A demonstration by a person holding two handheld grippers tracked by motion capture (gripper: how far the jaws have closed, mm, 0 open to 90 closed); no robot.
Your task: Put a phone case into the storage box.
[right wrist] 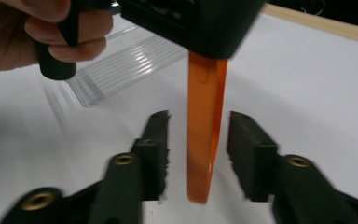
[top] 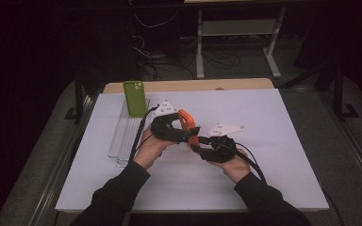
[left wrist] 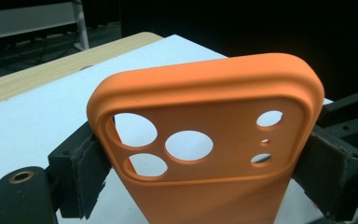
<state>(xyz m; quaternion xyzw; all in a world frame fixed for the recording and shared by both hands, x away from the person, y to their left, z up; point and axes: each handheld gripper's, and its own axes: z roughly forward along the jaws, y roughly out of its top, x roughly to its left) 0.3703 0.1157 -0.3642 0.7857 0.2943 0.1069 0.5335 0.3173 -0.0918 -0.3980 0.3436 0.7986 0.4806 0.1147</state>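
An orange phone case (top: 186,123) with camera cutouts is held above the middle of the white table. My left gripper (left wrist: 205,179) is shut on the orange case (left wrist: 205,93), its pads (left wrist: 86,163) pressing on the two long sides. In the high view my left gripper (top: 181,126) meets my right gripper (top: 199,141) at the case. My right gripper (right wrist: 200,133) stands open, one jaw on each side of the thin edge of the case (right wrist: 206,140), with a gap on both sides.
A green phone case (top: 135,98) stands upright in a clear plastic rack (top: 125,141) at the table's back left. The rack (right wrist: 121,65) lies beyond a hand (right wrist: 23,32). The white sheet (top: 273,141) covers the table, with a wooden strip (top: 193,85) at the far edge.
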